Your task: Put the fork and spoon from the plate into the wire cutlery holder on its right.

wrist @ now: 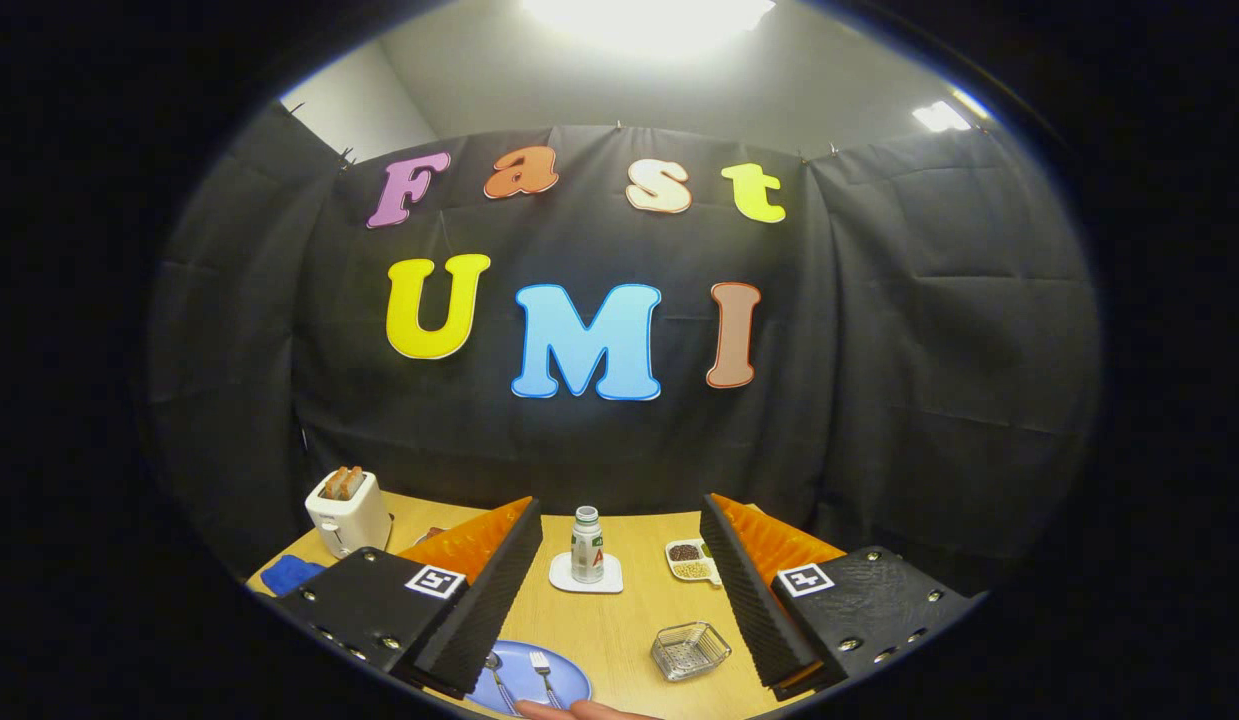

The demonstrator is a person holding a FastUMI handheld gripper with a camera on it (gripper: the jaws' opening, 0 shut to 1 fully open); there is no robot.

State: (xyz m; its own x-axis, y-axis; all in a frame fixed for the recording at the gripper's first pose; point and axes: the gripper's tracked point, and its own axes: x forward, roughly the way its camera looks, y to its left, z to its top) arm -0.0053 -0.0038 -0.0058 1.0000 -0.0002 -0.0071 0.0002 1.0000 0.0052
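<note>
A blue plate point(569, 678) lies on the wooden table low between my fingers, nearer the left one. On it rest a spoon point(498, 675) on the left and a fork point(544, 672) beside it, handles pointing toward me. The wire cutlery holder point(690, 650) stands to the plate's right, close to my right finger. My gripper point(619, 525) hovers well above the table, open wide, with nothing between its fingers. A person's fingertip point(579, 710) touches the plate's near rim.
Beyond the plate a small bottle point(586, 545) stands on a white coaster point(562, 578). A divided dish of seeds point(690, 560) sits to its right. A white toaster point(348, 512) with toast and a blue cloth point(289, 574) are at the far left.
</note>
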